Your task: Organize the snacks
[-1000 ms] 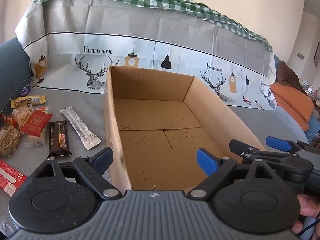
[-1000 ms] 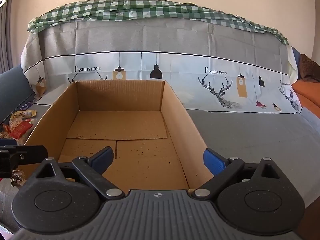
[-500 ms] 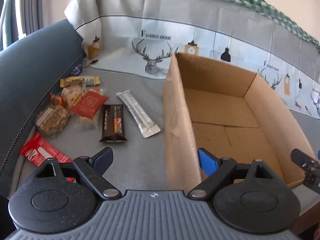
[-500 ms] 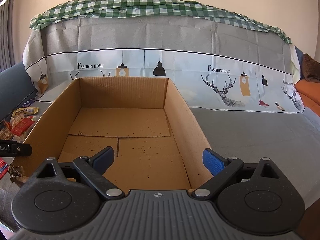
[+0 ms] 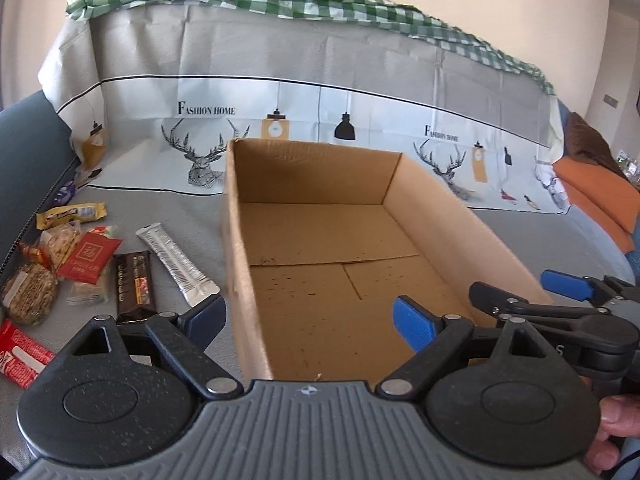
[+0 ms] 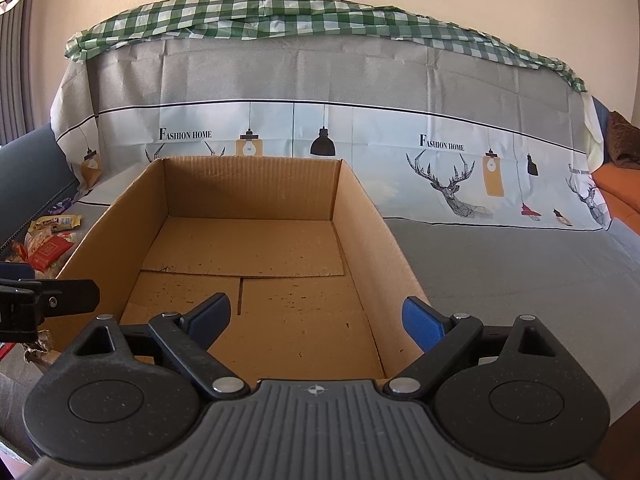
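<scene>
So, both grippers hover at the near end of an open cardboard box (image 5: 320,248) that sits on a grey printed cloth (image 6: 500,264) with deer heads and "Fashion home" lettering. The left gripper (image 5: 310,322) has its jaws spread wide with nothing between them; one blue pad sits outside the box's left wall, the other over the box floor. The right gripper (image 6: 318,322) is spread just as wide, also holding nothing, its pads hanging over the near end of the box. In the left wrist view the right gripper pokes in at about 3 o'clock, and a bit of the person's hand (image 5: 616,432) shows at 4 o'clock.

The snacks are all outside the box, on the cloth off to its left, around 9 o'clock in the left wrist view. Closest to the box wall is a silver stick pack (image 5: 176,266), lying at an angle. Just beside it is a dark brown bar (image 5: 134,286). Next over, a red packet (image 5: 88,260) rests on some clear-wrapped snacks. Further left sits a round grainy cake in clear wrap (image 5: 30,294), a yellow bar (image 5: 72,214) is toward 10 o'clock, and a red and white wrapper (image 5: 20,354) lies at 8 o'clock.

A green checked cloth (image 6: 280,14) is draped along the top of the backdrop.
</scene>
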Motion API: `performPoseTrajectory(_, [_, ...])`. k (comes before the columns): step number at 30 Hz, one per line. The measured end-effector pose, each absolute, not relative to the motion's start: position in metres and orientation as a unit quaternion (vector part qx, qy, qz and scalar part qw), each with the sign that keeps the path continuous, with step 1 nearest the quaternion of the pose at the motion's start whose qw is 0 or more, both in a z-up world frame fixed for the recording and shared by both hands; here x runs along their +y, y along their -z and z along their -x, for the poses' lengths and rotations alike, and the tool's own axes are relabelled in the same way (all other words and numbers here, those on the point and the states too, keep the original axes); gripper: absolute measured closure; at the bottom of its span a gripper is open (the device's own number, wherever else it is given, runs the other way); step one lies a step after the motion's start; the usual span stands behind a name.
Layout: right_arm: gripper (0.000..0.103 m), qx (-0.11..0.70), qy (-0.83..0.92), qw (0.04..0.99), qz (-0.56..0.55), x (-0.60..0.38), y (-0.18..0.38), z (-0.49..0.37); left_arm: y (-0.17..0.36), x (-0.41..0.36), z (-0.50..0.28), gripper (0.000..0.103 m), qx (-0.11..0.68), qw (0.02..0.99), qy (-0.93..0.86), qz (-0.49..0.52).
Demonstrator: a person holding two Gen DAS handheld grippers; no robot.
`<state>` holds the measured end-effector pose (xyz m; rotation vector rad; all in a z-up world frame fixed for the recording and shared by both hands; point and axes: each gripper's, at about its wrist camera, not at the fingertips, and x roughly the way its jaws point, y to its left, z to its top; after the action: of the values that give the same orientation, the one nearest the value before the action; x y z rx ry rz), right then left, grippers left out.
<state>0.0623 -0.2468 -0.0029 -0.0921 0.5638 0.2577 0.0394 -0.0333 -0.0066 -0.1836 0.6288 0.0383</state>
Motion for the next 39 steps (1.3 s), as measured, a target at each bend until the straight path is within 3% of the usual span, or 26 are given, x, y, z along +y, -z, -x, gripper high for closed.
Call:
performPoseTrajectory(9, [0.017, 0.278, -0.128, 0.951, 0.041, -0.247, 0.001, -0.062, 0.006, -0.028, -0.038, 0.011, 0.304, 0.947, 0.0, 0.104])
performPoseTrajectory(24, [0.019, 0.26, -0.149, 0.953, 0.034, -0.23, -0.007, -0.056, 0.002, -0.017, -0.031, 0.05, 0.302, 0.943, 0.017, 0.138])
performPoseTrajectory(27, [0.025, 0.256, -0.154, 0.954, 0.033, -0.219, -0.011, -0.054, 0.002, -0.008, -0.03, 0.052, 0.304, 0.939, 0.013, 0.16])
performPoseTrajectory(32, [0.045, 0.247, -0.172, 0.953, 0.02, -0.195, -0.018, -0.05, 0.0, 0.015, -0.024, 0.053, 0.302, 0.933, -0.008, 0.196])
performPoseTrajectory(39, [0.047, 0.236, -0.216, 0.948, 0.007, -0.149, -0.027, -0.041, 0.0, 0.061, -0.007, 0.053, 0.293, 0.921, -0.066, 0.247])
